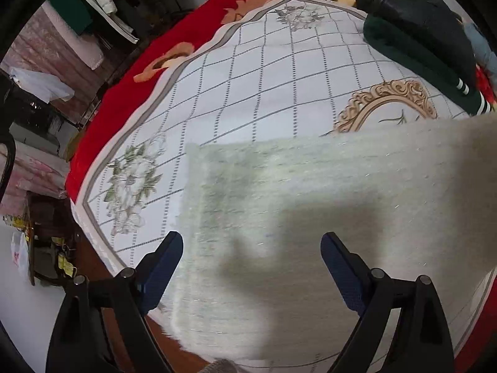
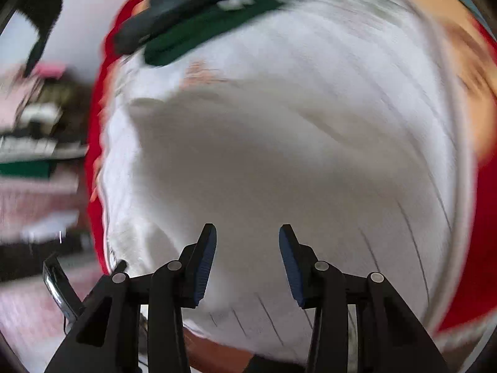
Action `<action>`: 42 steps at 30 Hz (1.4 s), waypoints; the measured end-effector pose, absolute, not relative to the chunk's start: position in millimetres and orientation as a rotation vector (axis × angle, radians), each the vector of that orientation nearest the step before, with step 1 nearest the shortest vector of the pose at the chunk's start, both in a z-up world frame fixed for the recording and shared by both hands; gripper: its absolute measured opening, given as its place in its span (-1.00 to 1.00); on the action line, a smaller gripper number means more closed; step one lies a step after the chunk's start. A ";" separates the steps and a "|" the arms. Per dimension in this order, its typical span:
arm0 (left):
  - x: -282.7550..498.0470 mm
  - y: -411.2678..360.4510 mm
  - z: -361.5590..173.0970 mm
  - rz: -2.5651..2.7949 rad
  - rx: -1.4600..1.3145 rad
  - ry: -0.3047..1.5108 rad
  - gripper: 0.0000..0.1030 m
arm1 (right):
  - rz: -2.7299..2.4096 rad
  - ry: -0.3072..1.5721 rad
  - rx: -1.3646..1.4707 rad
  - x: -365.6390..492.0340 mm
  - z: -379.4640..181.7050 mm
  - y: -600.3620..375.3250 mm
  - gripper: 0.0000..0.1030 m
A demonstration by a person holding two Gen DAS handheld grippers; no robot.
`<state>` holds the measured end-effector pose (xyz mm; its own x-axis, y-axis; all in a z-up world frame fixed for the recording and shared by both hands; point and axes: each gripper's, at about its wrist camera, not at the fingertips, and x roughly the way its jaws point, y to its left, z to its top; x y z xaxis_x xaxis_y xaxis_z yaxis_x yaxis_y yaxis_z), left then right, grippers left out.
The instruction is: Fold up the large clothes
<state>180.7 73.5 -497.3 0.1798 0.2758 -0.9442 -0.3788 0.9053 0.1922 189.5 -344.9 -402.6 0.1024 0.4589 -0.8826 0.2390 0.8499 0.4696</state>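
A cluttered bedroom with pink curtains and piled clothing surrounds a bed (image 1: 102,130) dressed in a red flowered blanket (image 1: 130,93), over which lies a white checked sheet (image 1: 264,71) printed with grey flowers. At the far corner of the bed sit dark green and black clothes (image 1: 428,40), apart from the work area.

The garment in hand is a fuzzy cream sweater (image 1: 295,202), lying flat on the sheet near the front edge of the bed, with one straight side edge showing in the left wrist view. The left gripper (image 1: 251,261) hovers above it with its jaws spread wide, holding nothing. The right gripper (image 2: 247,258) also has its jaws apart and empty; its view is heavily blurred, so the pale fabric (image 2: 248,155) beneath it is hard to read.

The knit looks soft, thick and limp, likely light but prone to sag and stretch when lifted. It probably grips well against the pads. A sensible hold is at the corners or along an outer edge, pinching both layers together.
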 end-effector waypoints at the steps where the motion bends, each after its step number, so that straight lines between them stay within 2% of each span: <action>1: 184.0 69.3 -499.5 0.464 -0.101 1.307 0.78 | 0.202 1.481 0.562 214.9 -410.0 -337.8 -0.14; 5: 204.3 53.8 -516.8 0.475 -0.114 1.318 0.78 | 0.152 1.510 0.466 305.5 -476.8 -304.6 -0.16; 7: 215.1 48.3 -519.2 0.479 -0.138 1.321 0.78 | 0.130 1.585 0.447 313.4 -504.7 -288.7 -0.16; 10: 226.1 39.1 -507.3 0.458 -0.174 1.291 0.78 | 0.113 1.633 0.461 309.1 -492.6 -289.9 -0.16; 13: 242.2 29.0 -504.5 0.421 -0.210 1.292 0.78 | 0.170 1.583 0.473 298.6 -443.2 -305.6 -0.16; 15: 255.9 25.5 -522.8 0.409 -0.212 1.333 0.78 | 0.240 1.534 0.410 287.4 -411.4 -301.2 -0.16; 17: 267.4 26.9 -556.7 0.428 -0.201 1.395 0.78 | 0.315 1.575 0.345 281.3 -407.2 -288.1 -0.16; 20: 271.2 36.9 -587.7 0.445 -0.242 1.447 0.78 | 0.399 1.670 0.308 279.8 -437.2 -265.5 -0.16; 23: 269.3 40.8 -591.5 0.444 -0.213 1.423 0.78 | 0.372 1.776 0.208 286.9 -500.3 -230.3 -0.17; 28: 268.3 39.0 -596.7 0.455 -0.198 1.401 0.80 | 0.281 1.780 0.166 311.7 -516.1 -213.2 -0.18; 32: 257.5 46.0 -565.7 0.468 -0.290 1.375 0.80 | 0.293 1.860 0.182 327.7 -493.3 -213.9 -0.17; 36: 222.3 55.4 -524.4 0.539 -0.393 1.268 0.80 | 0.337 1.639 0.312 337.5 -439.1 -267.7 -0.03; 37: 207.9 57.6 -516.5 0.574 -0.425 1.239 0.80 | 0.300 1.623 0.286 342.0 -447.1 -278.7 -0.03; 40: 165.6 61.3 -506.0 0.671 -0.523 1.192 0.80 | 0.212 1.802 0.335 346.4 -510.3 -300.8 -0.09; 42: 127.3 64.4 -498.3 0.742 -0.627 1.154 0.80 | 0.199 1.759 0.343 347.2 -482.9 -301.1 -0.09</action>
